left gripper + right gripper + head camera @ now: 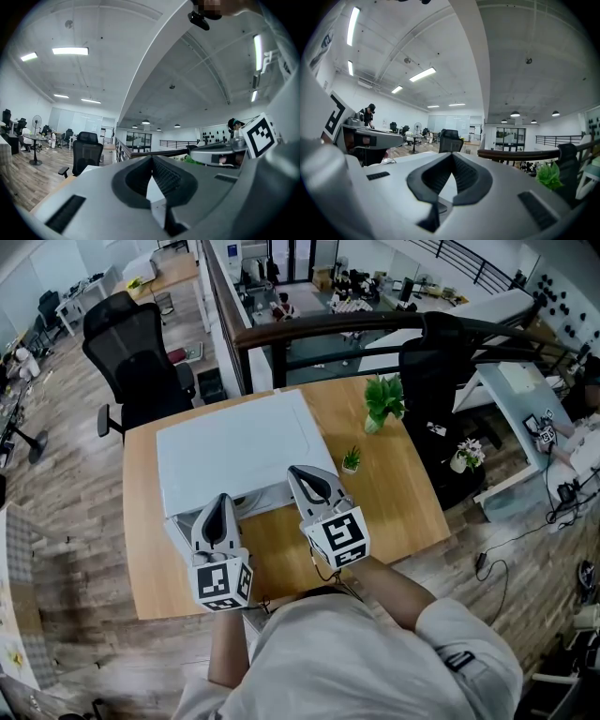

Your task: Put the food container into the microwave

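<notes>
Head view shows a white microwave (234, 442) standing on the far left part of the wooden surface (394, 484), its back close to the far edge and its front facing the person. The left gripper (223, 497) and right gripper (292, 469) are held side by side over the near edge, both pointing level at the microwave's front, with their tips at its near upper rim; whether they touch it cannot be told. Left gripper view has its jaws (152, 157) closed tip to tip with nothing between them. Right gripper view shows the same: jaws (452, 154) shut and empty. A leafy potted plant (384, 399) stands by the far right corner, a smaller plant (352, 459) just right of the microwave
</notes>
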`<action>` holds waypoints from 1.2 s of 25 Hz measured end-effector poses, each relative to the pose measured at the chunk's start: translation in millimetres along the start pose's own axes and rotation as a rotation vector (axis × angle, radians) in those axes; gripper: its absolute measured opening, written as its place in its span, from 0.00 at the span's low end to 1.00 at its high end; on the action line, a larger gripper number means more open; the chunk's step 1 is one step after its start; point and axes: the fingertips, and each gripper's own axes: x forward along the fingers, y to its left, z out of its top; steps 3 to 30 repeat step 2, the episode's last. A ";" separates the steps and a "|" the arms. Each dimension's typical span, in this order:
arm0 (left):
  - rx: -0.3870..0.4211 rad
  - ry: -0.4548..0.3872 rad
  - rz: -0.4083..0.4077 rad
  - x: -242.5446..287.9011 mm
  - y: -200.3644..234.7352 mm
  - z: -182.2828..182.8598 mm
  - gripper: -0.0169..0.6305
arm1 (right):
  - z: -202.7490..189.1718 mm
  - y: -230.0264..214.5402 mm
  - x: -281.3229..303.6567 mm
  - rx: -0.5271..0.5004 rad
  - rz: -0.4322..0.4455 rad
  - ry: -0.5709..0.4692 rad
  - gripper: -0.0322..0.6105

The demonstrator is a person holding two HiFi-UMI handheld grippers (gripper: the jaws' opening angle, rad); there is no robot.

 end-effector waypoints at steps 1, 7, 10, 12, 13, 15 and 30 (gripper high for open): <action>0.001 -0.001 -0.001 0.6 0.3 0.6 0.05 | -0.3 -0.1 0.9 0.000 0.000 0.001 0.05; 0.001 -0.003 -0.002 1.3 0.5 1.2 0.05 | -0.6 -0.1 1.7 -0.001 0.000 0.002 0.05; 0.001 -0.003 -0.002 1.3 0.5 1.2 0.05 | -0.6 -0.1 1.7 -0.001 0.000 0.002 0.05; 0.001 -0.003 -0.002 1.3 0.5 1.2 0.05 | -0.6 -0.1 1.7 -0.001 0.000 0.002 0.05; 0.001 -0.003 -0.002 1.3 0.5 1.2 0.05 | -0.6 -0.1 1.7 -0.001 0.000 0.002 0.05; 0.001 -0.003 -0.002 1.3 0.5 1.2 0.05 | -0.6 -0.1 1.7 -0.001 0.000 0.002 0.05; 0.001 -0.003 -0.002 1.3 0.5 1.2 0.05 | -0.6 -0.1 1.7 -0.001 0.000 0.002 0.05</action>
